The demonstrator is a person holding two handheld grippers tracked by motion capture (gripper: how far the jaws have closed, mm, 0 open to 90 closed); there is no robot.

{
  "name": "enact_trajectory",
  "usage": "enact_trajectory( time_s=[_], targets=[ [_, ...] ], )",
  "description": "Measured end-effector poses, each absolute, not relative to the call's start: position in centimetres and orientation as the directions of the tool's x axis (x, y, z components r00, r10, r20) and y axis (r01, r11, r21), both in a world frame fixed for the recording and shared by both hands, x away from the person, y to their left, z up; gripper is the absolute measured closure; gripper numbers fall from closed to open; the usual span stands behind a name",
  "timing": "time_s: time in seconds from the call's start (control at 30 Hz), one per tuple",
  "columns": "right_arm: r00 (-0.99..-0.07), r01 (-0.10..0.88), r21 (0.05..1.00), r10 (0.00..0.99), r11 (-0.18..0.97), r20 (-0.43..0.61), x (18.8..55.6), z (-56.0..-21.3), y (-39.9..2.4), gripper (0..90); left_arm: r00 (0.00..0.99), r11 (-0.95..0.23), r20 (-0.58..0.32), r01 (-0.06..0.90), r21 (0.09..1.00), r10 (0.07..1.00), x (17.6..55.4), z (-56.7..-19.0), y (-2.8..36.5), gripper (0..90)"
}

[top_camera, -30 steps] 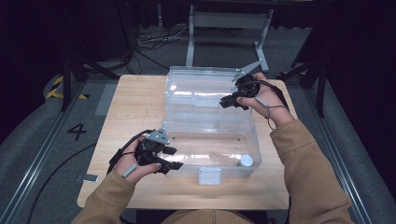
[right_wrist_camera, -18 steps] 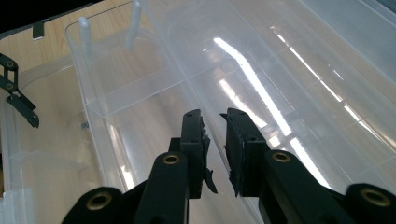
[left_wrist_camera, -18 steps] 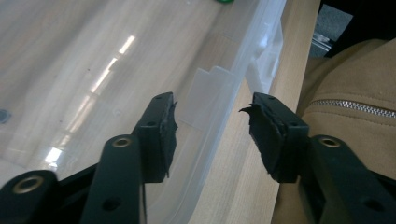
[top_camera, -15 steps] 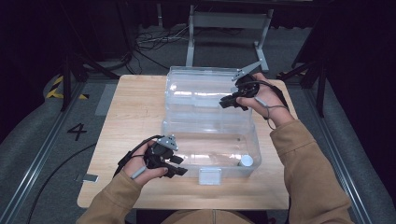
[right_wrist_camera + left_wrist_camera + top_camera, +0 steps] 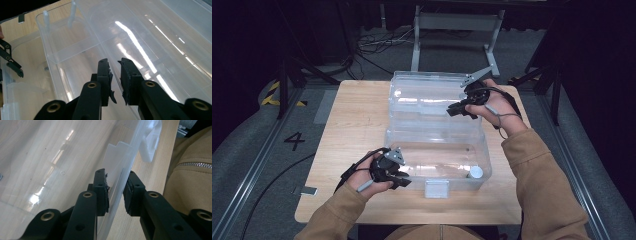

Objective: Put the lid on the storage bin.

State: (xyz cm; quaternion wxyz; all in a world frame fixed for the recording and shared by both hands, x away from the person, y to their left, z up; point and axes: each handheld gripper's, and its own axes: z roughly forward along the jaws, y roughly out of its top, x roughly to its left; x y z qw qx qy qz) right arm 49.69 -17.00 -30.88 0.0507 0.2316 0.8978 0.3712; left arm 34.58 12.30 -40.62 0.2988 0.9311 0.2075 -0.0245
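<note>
Plywood table [image 5: 357, 125] on grey floor bears our clear box [image 5: 437, 150]. Left gripper [image 5: 116, 192], jaws just closing, straddles its near wall; right gripper [image 5: 115, 72] pinches its lid [image 5: 427, 95] edge.

Clear, colourless plastic box [image 5: 437, 135] with a white latch [image 5: 436, 188] and a white cap [image 5: 475, 172] inside, on a pale wood-grain tabletop [image 5: 357, 120]; black left gripper [image 5: 404, 176] and right gripper [image 5: 453, 111], each grey-plated; tan sleeves [image 5: 542, 185]; grey floor [image 5: 242, 165] marked with a black "4" [image 5: 294, 141].
</note>
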Motion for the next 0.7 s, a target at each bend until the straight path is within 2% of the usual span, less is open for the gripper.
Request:
enact_trajectory(
  time_s=[0.7],
  targets=[
    [-0.897,0.347,0.706,0.439,0.618,0.056,48.2,-30.6,-17.2,80.3,0.912,-0.733,-0.184,0.406,0.546,0.368,34.7,-40.9,12.3,74.4]
  ],
)
